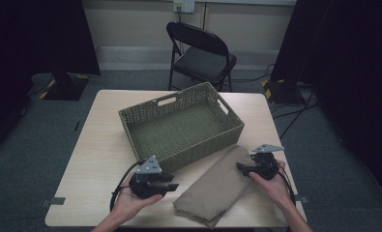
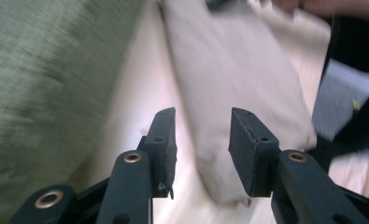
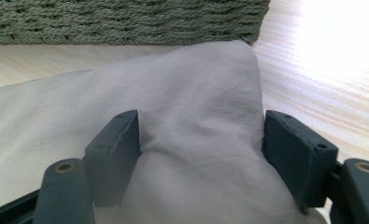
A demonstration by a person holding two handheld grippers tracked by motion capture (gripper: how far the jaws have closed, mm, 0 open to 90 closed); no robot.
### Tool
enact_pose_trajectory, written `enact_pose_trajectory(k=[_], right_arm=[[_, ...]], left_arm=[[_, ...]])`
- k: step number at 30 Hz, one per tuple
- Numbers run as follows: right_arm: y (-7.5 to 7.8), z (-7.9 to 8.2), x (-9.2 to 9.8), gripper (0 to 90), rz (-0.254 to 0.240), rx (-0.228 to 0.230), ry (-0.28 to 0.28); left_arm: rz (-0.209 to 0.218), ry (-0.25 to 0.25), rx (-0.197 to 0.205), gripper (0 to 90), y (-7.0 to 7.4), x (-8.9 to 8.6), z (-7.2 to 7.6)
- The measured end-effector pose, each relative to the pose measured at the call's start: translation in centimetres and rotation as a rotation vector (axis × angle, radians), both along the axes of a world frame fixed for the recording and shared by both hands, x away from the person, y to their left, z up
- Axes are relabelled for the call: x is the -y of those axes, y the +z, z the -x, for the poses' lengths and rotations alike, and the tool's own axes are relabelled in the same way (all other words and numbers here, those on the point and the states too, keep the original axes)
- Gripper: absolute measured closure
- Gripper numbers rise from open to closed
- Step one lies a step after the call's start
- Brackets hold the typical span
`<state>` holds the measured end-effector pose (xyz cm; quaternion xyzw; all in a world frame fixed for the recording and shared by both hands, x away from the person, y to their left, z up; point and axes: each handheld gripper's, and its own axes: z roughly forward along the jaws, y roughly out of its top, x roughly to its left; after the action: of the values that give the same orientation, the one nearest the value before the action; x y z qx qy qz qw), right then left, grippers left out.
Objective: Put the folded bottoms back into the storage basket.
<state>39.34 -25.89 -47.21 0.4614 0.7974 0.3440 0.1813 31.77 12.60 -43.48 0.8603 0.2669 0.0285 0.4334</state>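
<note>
Right hand-held gripper straddles the folded cloth's upper edge, lower right; left hand-held gripper gapes, holding nothing, beside its lower-left edge, below the basket.

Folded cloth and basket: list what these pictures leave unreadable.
- Left gripper view: the green basket is smeared by motion blur; its weave cannot be read.
- Right gripper view: a bunched fold of the beige cloth between the right gripper's fingers hides whether they pinch it.
- High view: the cloth's near corner is cut by the table edge.
</note>
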Motion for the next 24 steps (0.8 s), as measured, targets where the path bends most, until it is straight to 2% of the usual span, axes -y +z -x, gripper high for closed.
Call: enact_pose_trajectory(k=[4,7,9,12,14,17,19,20,24], right_arm=[[-0.5,0.2,-0.2,27.2,-0.026,-0.022,-0.006],[-0.5,0.3,-0.5,27.2,-0.006,-0.009,-0.002],[-0.5,0.3,-0.5,27.1,-0.006,-0.007,0.0],[-0.5,0.3,-0.5,27.1,-0.013,-0.01,-0.006],[-0.5,0.3,-0.5,27.0,-0.01,-0.01,-0.004],[-0.5,0.4,-0.6,27.0,0.007,0.005,0.002],[-0.5,0.4,-0.6,27.1,0.005,0.001,0.004],[-0.5,0.4,-0.6,27.1,0.0,-0.003,0.006],[-0.5,0.6,-0.7,27.1,0.014,0.004,0.024]], left_arm=[[-0.041,-0.058,-0.024,60.5,-1.2,1.7,0.3],[-0.07,-0.096,-0.067,57.7,-2.4,3.2,0.4],[-0.1,-0.112,-0.063,57.9,-2.8,4.0,0.9],[-0.107,-0.14,-0.065,57.8,-3.2,4.7,1.4],[-0.129,-0.153,-0.064,57.9,-3.6,4.9,1.5],[-0.137,-0.145,-0.082,57.9,-4.2,4.8,1.1],[-0.163,-0.133,-0.082,57.8,-4.5,4.9,0.9],[-0.158,-0.127,-0.095,57.8,-4.6,4.9,0.9],[-0.176,-0.107,-0.081,57.8,-4.6,4.6,0.8]])
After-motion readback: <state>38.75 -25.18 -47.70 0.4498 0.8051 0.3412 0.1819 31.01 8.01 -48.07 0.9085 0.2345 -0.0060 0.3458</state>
